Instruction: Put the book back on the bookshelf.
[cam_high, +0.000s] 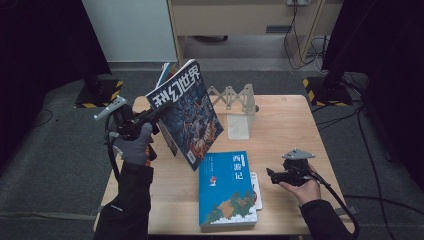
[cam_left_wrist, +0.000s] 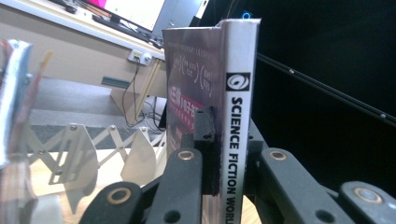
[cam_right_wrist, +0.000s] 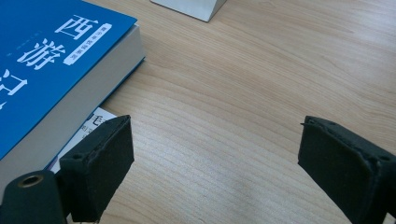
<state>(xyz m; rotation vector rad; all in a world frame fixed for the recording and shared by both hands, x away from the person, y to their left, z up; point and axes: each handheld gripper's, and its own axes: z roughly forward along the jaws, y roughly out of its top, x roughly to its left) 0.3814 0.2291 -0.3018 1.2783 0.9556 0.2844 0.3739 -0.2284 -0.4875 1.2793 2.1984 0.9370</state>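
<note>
High view, left of centre: the left gripper (cam_high: 150, 116) clamps the glossy illustrated magazine (cam_high: 187, 112) by its spine, raised near the folding metal book rack (cam_high: 239, 111), probably for shelving. The right gripper (cam_high: 272, 175), jaws spread and empty, waits beside the blue hardcover book (cam_high: 226, 189) at lower centre.

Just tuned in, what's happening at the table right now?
A person is working with two handheld grippers. The left gripper is clamped on the spine of a science fiction magazine, holding it upright above the table, near an accordion-style book rack. The right gripper hangs open over bare wood beside a blue book lying flat on a thinner booklet.
</note>
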